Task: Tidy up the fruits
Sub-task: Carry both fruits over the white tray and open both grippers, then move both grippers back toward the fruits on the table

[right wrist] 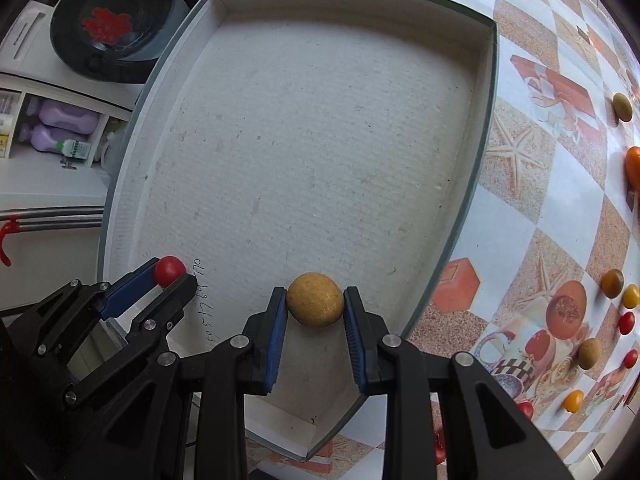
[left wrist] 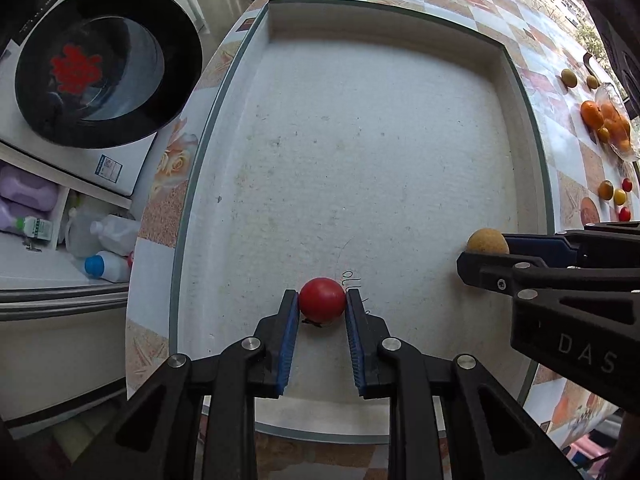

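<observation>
Both grippers point down into the shallow white cardboard tray with a grey-green rim (left wrist: 520, 92), each carrying one fruit low over its floor. The left gripper (left wrist: 322, 300) is narrowed onto a small round red tomato (left wrist: 322, 299), the blue ribbed pads (left wrist: 289, 340) pressing on either side. The right gripper (right wrist: 315, 300) holds a round, rough-skinned tan fruit (right wrist: 316, 299) in the same way, near the tray's right wall.

The step in hand looks like setting both fruits down in the tray. Whether either one already rests on the floor is hard to tell from these steep views; the tomato seems to sit just over a dark mark and some handwriting (left wrist: 354, 282).

To do it well, each fruit should touch the floor before its grip loosens, since both are round and will roll on a flat base. Opening only a little, then lifting straight up, keeps the pads from nudging them. The two should stay apart, as sorting by kind seems intended: more tomatoes and the oranges (left wrist: 604, 120) wait on the patterned tablecloth (right wrist: 552, 208).
</observation>
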{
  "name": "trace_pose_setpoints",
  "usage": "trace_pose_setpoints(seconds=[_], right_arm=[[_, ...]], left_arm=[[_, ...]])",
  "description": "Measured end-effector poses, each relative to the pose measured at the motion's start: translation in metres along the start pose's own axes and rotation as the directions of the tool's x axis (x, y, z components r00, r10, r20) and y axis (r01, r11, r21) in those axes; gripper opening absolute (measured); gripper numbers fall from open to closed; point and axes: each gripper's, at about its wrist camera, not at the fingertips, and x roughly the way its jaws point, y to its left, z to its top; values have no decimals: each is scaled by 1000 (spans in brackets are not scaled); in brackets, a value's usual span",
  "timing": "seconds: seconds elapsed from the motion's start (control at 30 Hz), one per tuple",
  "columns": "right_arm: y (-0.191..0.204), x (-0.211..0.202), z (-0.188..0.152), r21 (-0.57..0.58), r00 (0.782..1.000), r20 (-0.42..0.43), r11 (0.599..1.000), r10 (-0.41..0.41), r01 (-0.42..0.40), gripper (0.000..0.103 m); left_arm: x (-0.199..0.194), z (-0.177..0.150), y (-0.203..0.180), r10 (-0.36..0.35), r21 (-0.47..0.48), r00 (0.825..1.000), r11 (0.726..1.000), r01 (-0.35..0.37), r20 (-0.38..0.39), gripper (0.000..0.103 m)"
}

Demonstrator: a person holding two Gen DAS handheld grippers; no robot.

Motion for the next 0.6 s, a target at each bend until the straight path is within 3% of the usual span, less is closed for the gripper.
trace_pose_setpoints(seconds=[0.07, 0.1, 0.13, 0.17, 0.23, 0.4, 0.6], right_arm=[[3, 1, 4, -5, 1000, -5, 1000, 7, -7, 37], [4, 0, 4, -10, 1000, 0, 1000, -1, 1, 43], [3, -3, 4, -16, 1000, 8, 1000, 0, 1, 46], [2, -6, 3, -21, 1000, 14, 1000, 0, 1, 48], [1, -13, 3, -27, 1000, 30, 1000, 7, -6, 54], [2, -38, 1, -28, 995, 98, 999, 23, -21, 80], [-15, -67, -4, 23, 987, 157, 999, 25, -29, 85]], left_arm=[[0, -2, 0, 2, -1, 1000, 1000, -2, 0, 26], [1, -2, -1, 12, 0, 1000, 1000, -12, 0, 44], [-1, -3, -1, 22, -2, 1000, 1000, -22, 11, 74], [-5, -4, -1, 31, -3, 999, 1000, -31, 40, 81], [-11, -5, 1, 33, 4, 997, 999, -33, 72, 82], [-14, -2, 5, 30, -10, 998, 1000, -29, 52, 82], [-23, -1, -3, 31, 7, 998, 999, -31, 49, 82]])
